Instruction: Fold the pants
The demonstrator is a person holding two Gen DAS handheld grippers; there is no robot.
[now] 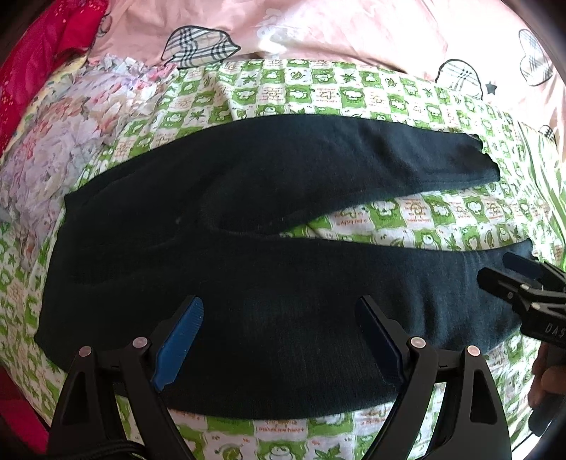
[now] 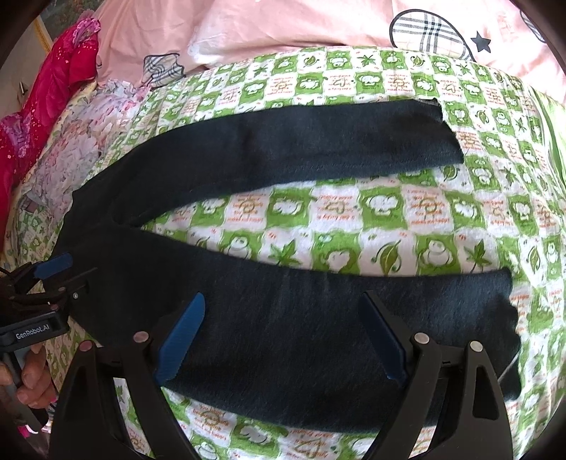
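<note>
Dark pants point(image 1: 219, 226) lay flat on a green-and-white checked blanket point(image 1: 424, 216), legs spread apart toward the right. The left gripper point(image 1: 279, 339) hovered over the near leg, its blue-padded fingers point(image 1: 180, 343) set wide apart. The right gripper point(image 1: 523, 279) entered at the right edge. A pink quilt point(image 1: 353, 32) lay beyond.

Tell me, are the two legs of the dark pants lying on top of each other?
No, the pants lie spread, green checked blanket showing between the legs.

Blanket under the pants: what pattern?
Green-and-white checks with cartoon animals and leaves on the blanket; clearest in the right wrist view.
</note>
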